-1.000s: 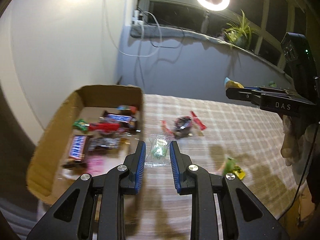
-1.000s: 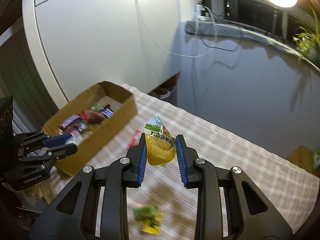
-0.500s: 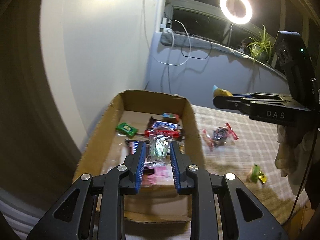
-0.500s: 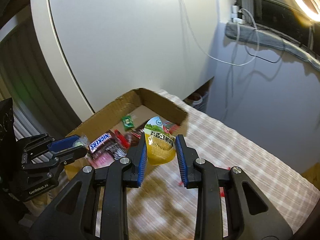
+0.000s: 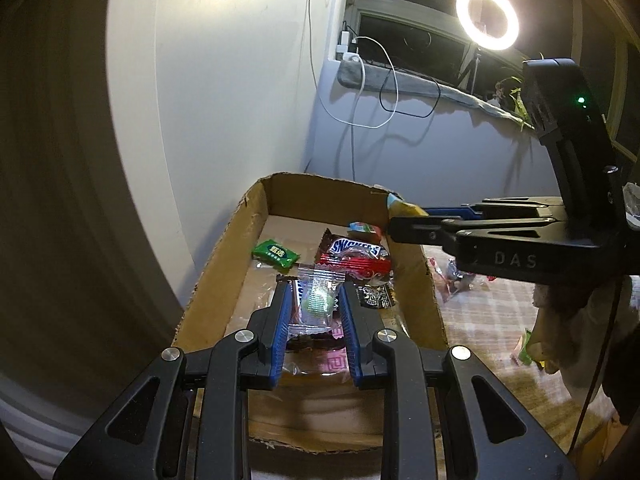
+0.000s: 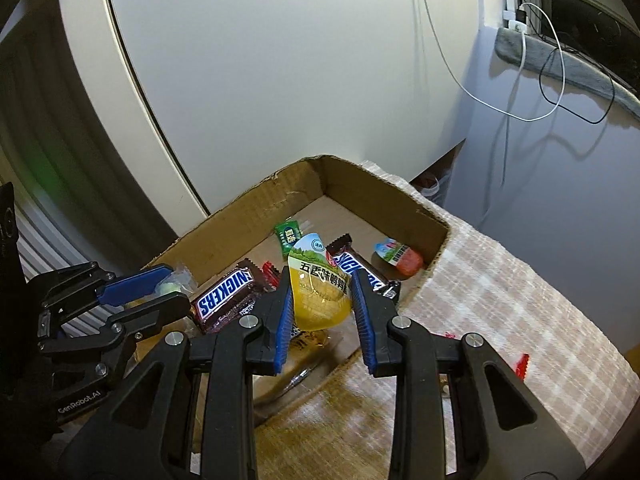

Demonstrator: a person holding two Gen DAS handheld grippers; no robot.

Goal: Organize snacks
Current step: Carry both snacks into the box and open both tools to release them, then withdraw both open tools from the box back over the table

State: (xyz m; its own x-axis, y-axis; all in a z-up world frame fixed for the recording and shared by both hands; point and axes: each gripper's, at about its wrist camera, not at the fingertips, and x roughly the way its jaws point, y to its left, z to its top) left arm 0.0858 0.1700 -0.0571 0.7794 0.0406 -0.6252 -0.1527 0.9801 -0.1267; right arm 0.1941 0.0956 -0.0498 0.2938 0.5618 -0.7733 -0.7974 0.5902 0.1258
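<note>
My left gripper is shut on a clear-wrapped green candy and holds it above the cardboard box. My right gripper is shut on a yellow jelly cup and holds it above the same box, near its right wall. In the box lie Snickers bars, a green candy, a red packet and a small orange jelly cup. The left gripper also shows in the right wrist view, and the right gripper in the left wrist view.
The box stands on a checked tablecloth. Loose wrapped snacks lie on the cloth right of the box, with a green-yellow one farther right. A white wall is behind the box, and a ring light stands at the window.
Both grippers have moved left from over the tablecloth to over the box, each still holding its snack. The right gripper now hangs over the box's right side.
</note>
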